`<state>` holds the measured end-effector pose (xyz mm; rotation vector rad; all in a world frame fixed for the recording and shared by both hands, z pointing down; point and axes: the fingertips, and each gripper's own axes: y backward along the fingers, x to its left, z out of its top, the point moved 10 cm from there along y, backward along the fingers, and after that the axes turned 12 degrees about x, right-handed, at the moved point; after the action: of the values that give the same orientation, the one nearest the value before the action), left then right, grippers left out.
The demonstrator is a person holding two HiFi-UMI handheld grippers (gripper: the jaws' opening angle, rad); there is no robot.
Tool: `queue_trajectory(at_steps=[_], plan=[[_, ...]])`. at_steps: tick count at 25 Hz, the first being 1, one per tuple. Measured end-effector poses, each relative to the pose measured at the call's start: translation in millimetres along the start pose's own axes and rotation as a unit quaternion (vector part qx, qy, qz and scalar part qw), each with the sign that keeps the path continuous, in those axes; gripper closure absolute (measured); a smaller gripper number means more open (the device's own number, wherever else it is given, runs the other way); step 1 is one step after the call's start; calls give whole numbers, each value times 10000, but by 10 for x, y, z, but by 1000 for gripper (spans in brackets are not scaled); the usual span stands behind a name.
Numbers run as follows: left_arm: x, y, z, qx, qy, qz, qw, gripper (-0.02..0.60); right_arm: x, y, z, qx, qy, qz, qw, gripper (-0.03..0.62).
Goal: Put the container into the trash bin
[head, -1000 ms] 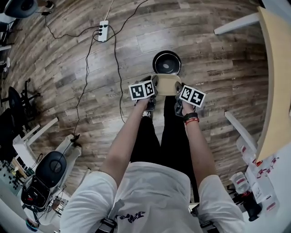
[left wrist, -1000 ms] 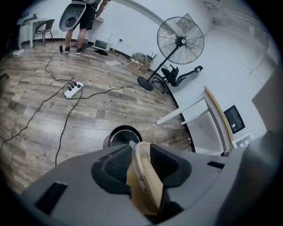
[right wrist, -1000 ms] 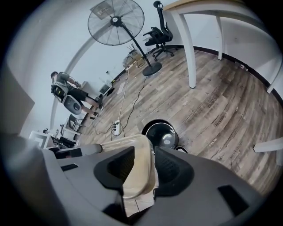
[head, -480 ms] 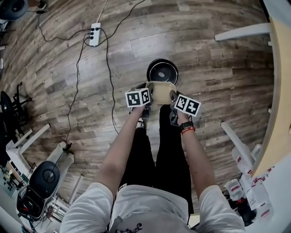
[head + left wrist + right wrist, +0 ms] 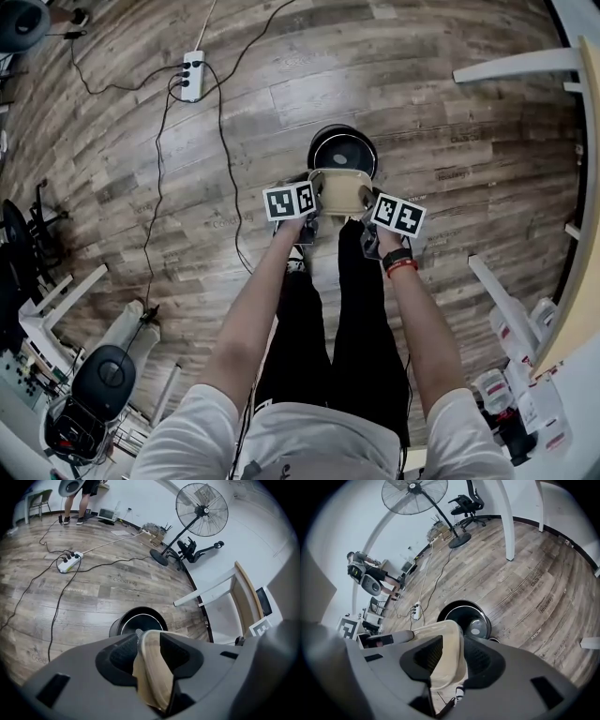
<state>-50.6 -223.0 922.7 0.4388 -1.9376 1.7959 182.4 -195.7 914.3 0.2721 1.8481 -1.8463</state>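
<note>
A beige plastic container hangs between my two grippers, just in front of the round black trash bin on the wooden floor. My left gripper is shut on the container's left edge. My right gripper is shut on its right edge. The bin shows just beyond the left jaws, and in the right gripper view the bin lies straight ahead, with something round and grey inside it.
A white power strip with black cables lies on the floor at the upper left. White table legs and a wooden tabletop edge stand at the right. A floor fan and an office chair stand far off.
Both grippers have sunk together with the container toward the floor and now hang closer to the bin. Neither grip has changed.
</note>
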Motion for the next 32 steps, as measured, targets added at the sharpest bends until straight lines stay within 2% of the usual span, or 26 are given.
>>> queue_trajectory(at_steps=[17, 25, 32], plan=[[315, -508, 50, 282, 101, -89, 9995, 428, -308, -508, 79, 217, -112, 132, 9996, 453], [340, -717, 48, 357, -172, 177, 9991, 391, -441, -685, 101, 208, -134, 191, 9995, 451], [319, -865, 126, 400, -309, 229, 9985, 380, -549, -780, 196, 188, -87, 166, 9996, 445]])
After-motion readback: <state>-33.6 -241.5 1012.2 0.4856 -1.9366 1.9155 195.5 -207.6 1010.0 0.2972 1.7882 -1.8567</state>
